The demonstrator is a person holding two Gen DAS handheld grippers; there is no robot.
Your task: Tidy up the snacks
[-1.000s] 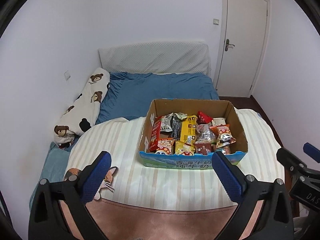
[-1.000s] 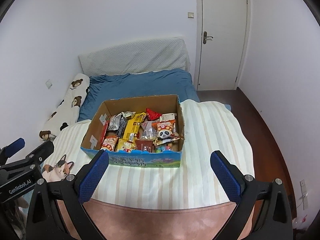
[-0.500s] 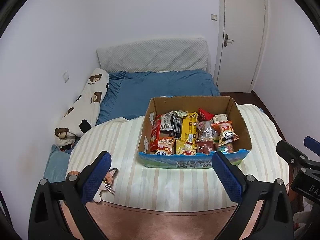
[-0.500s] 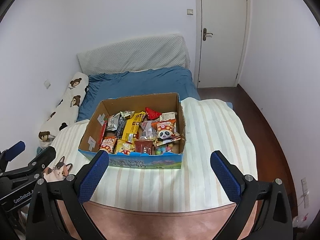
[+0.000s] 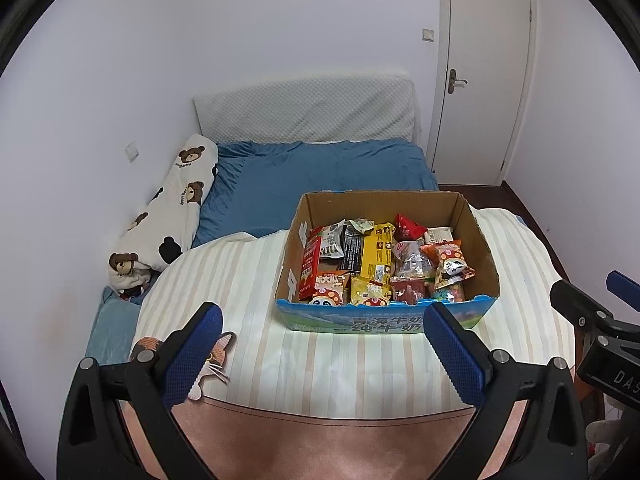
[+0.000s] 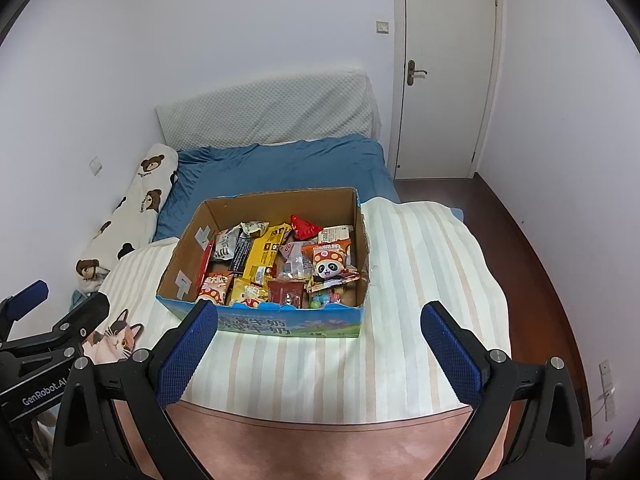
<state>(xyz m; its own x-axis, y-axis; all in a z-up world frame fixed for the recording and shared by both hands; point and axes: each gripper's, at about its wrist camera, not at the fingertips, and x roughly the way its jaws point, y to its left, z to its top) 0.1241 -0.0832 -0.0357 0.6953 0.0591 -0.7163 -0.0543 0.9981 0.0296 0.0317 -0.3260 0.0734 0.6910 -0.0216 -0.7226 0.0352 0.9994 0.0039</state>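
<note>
An open cardboard box (image 5: pixel 476 224) (image 6: pixel 184 248) with a blue printed front sits on a striped cloth over the bed. Several snack packets fill it: a yellow packet (image 5: pixel 376 252) (image 6: pixel 262 254), a red packet (image 5: pixel 406 226) (image 6: pixel 304 227), a panda packet (image 5: pixel 450 262) (image 6: pixel 328 264). My left gripper (image 5: pixel 320 354) hovers open in front of the box, nothing between its blue pads. Equally wide open and empty, my right gripper (image 6: pixel 318 354) hangs before the box front. Each gripper shows at the edge of the other's view.
A blue mattress (image 5: pixel 316 176) lies behind the box, with a bear-print bolster (image 5: pixel 168 216) along the left wall and a white headboard cushion (image 5: pixel 308 110). A white door (image 6: pixel 444 68) stands at the right. A cat-print patch (image 6: pixel 116 338) marks the cloth's left corner. Dark floor (image 6: pixel 520 232) runs right of the bed.
Both cameras have drifted slightly, so the box sits a little further away and higher in view. Both grippers stay open; nothing was taken hold of.
</note>
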